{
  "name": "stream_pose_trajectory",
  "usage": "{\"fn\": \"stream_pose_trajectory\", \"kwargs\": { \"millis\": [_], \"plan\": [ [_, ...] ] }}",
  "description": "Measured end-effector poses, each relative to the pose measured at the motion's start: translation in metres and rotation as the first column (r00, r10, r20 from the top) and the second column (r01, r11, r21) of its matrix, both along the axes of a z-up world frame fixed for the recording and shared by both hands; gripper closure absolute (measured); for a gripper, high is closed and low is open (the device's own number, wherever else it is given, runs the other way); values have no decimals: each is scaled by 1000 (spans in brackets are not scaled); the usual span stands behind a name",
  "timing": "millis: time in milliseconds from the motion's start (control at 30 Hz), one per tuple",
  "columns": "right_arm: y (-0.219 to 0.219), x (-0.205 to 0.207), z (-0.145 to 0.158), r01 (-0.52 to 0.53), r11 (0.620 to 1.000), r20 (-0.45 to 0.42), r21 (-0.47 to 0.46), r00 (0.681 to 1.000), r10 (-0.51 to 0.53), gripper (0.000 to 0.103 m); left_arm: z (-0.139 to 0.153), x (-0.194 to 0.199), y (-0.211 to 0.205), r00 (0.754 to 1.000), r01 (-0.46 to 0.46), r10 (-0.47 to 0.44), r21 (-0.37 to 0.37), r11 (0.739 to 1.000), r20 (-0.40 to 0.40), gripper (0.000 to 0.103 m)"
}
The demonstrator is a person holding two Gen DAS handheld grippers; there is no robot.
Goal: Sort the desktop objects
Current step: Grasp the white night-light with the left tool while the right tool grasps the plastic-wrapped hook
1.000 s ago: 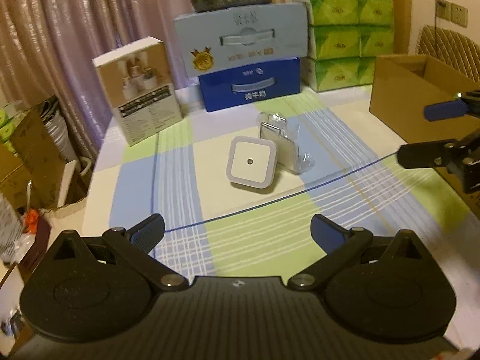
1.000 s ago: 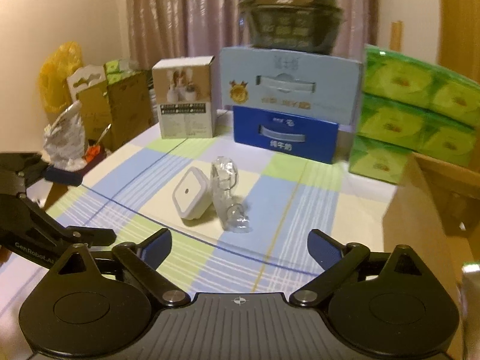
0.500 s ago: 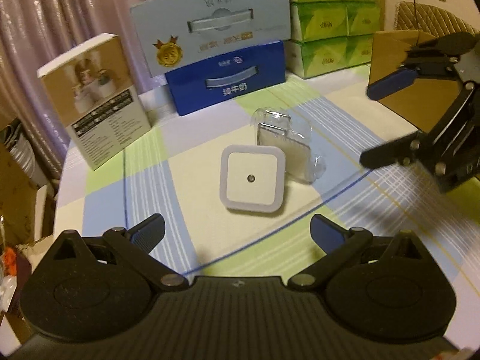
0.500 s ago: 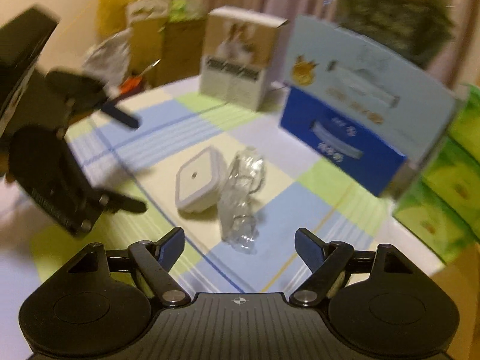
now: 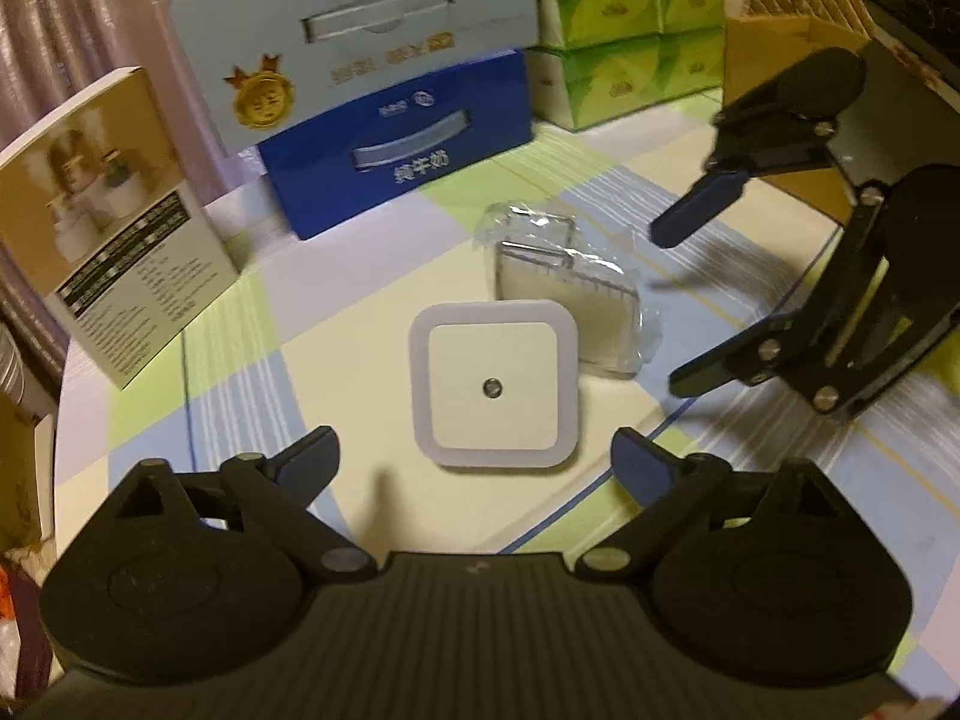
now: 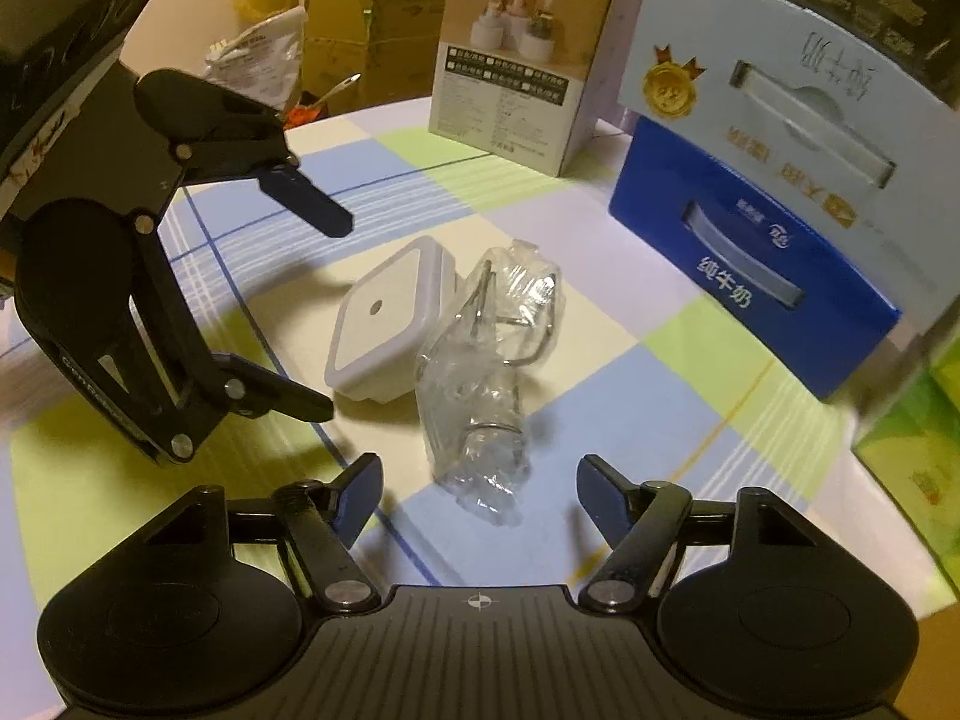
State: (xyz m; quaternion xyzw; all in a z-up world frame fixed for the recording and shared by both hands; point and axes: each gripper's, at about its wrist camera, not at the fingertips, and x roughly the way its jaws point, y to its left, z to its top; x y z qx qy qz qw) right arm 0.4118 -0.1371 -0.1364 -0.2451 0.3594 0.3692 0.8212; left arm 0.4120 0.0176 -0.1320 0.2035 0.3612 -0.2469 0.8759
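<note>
A: Where's the thing to sort?

B: White square night light (image 5: 495, 383), rounded corners, small dark dot in the middle. It lies on the checked tablecloth (image 5: 336, 324), dead centre of the left wrist view, just past the left gripper (image 5: 474, 455). In the right wrist view the same light (image 6: 384, 324) sits tilted, at about 10 o'clock from centre.

A: Anything touching it?

B: Yes, a clear plastic packet (image 5: 570, 294) w/ something pale inside, at 1 o'clock from the light, pressed against its far edge. From the right wrist cam the packet (image 6: 486, 372) is crinkly, directly ahead of the right gripper (image 6: 479, 489).

A: Grippers?

B: Both have jaws spread wide, holding nothing. Left one's tips flank the near edge of the light w/o touching. The right one comes in from 3 o'clock in the left view, tips near the packet, also not touching.

A: Around that?

B: Blue carton (image 5: 402, 156) at 12 o'clock w/ a pale grey-blue carton (image 5: 360, 48) stacked on top. White product box (image 5: 114, 228) at 10 o'clock. Green tissue packs (image 5: 630, 30) at 1 o'clock, cardboard box (image 5: 774, 60) at 2 o'clock. Curtain (image 5: 90, 12) behind.
</note>
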Motion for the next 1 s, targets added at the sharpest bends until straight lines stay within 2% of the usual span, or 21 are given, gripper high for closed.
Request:
{"fn": "stream_pose_trajectory", "kwargs": {
  "millis": [300,433,567,700,1000],
  "plan": [
    [9,10,-9,-28,1000,5,15,1000,28,38,-7,14,-10,999,33,-33,-6,999,14,12],
    [12,14,-11,-16,999,14,28,1000,16,48,-7,21,-12,999,36,-36,-1,999,21,17],
    [14,18,-12,0,999,11,50,1000,0,66,-8,23,-13,999,43,-43,0,999,19,25],
    [14,16,-11,19,999,5,51,1000,-19,68,-10,23,-13,998,51,-52,10,999,20,41],
    [2,0,-2,175,984,-62,37,983,-172,70,-6,1,-13,1000,7,-7,17,1000,-5,42]
  ]
}}
